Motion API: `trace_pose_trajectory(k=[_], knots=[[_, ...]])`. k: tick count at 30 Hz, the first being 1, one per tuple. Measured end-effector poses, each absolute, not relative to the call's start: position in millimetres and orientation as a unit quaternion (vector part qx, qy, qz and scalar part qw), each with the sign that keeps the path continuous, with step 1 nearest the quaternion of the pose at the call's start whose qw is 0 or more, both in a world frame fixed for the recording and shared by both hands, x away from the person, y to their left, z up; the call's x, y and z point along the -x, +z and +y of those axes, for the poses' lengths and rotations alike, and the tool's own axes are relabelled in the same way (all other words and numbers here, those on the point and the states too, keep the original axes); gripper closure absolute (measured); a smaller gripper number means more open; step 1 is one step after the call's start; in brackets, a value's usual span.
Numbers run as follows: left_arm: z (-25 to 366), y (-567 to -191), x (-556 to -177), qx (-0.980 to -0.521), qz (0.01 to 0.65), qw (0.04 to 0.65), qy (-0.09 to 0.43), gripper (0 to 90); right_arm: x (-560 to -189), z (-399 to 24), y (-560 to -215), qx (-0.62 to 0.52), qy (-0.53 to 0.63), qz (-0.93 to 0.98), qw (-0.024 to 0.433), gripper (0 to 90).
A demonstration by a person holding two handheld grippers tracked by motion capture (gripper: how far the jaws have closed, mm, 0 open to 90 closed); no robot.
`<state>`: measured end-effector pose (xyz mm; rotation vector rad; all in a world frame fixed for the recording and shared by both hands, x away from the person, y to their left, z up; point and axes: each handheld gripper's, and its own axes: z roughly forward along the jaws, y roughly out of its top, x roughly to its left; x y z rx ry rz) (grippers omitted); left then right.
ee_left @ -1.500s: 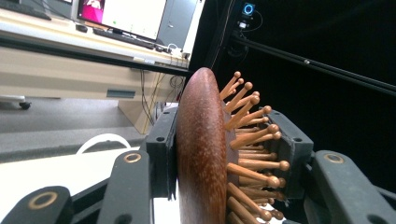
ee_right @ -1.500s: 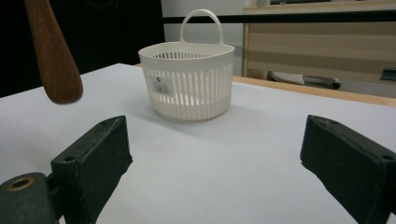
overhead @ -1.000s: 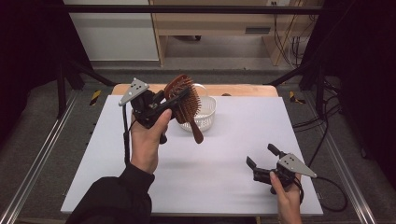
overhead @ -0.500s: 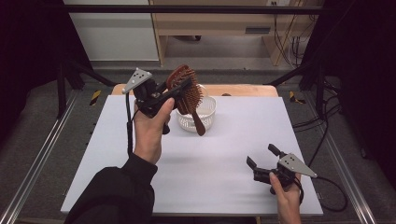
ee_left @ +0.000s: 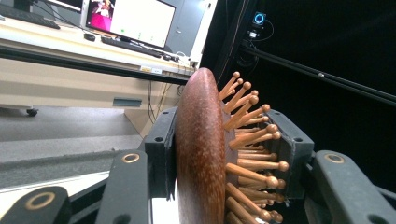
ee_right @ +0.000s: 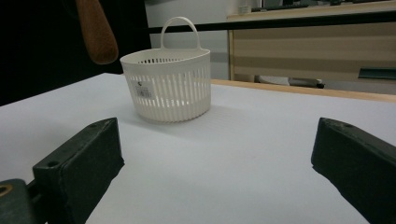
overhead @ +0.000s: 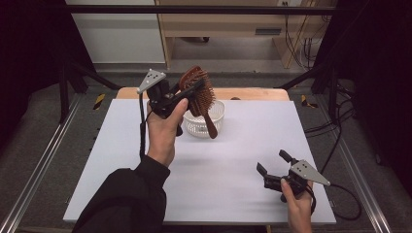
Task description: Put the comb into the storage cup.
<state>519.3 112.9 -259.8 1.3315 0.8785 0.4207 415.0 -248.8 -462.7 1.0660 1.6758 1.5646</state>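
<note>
- Fingers (ee_left: 163, 140) of the left gripper (overhead: 187, 92) clamped the head of a brown wooden paddle hairbrush (overhead: 199, 94), raised above a white slatted plastic basket (overhead: 206, 119).
- Brush handle hung in front of the basket.
- Right gripper (overhead: 272, 162) rested low on the white table (overhead: 233, 160), jaws wide apart, holding nothing.
</note>
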Motion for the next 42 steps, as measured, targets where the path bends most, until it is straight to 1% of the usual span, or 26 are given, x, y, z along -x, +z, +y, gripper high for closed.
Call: trace_pose_trajectory(k=[5,10,14,22,27,33,38,42], knots=[[110.8,-258.8,-528.0,-0.593,0.393,0.676,0.192,50.1,-414.8,-248.7,-463.0,-0.401,0.595,0.629,0.300,2.3],[110.7,-255.3,-539.5,-0.581,0.402,0.681,0.192,50.0,-414.7,-249.5,-463.2,-0.404,0.597,0.626,0.299,2.4],[110.7,-253.9,-552.1,-0.576,0.407,0.679,0.205,49.9,-414.2,-250.0,-462.8,-0.402,0.599,0.624,0.301,2.3],[117.6,-255.9,-574.4,-0.541,0.427,0.692,0.216,49.9,-414.9,-250.2,-463.9,-0.403,0.600,0.623,0.299,2.5],[115.5,-259.6,-586.0,-0.539,0.430,0.685,0.235,49.8,-414.9,-250.5,-464.1,-0.405,0.604,0.619,0.296,2.6],[115.6,-263.2,-593.9,-0.530,0.433,0.688,0.241,49.8,-415.1,-249.7,-464.2,-0.405,0.607,0.617,0.294,2.7],[113.8,-265.6,-595.9,-0.535,0.432,0.682,0.249,49.7,-415.0,-248.9,-464.6,-0.411,0.617,0.609,0.282,2.8],[111.7,-267.9,-598.0,-0.542,0.431,0.677,0.249,49.6,-415.3,-246.2,-465.3,-0.407,0.613,0.615,0.284,2.8]])
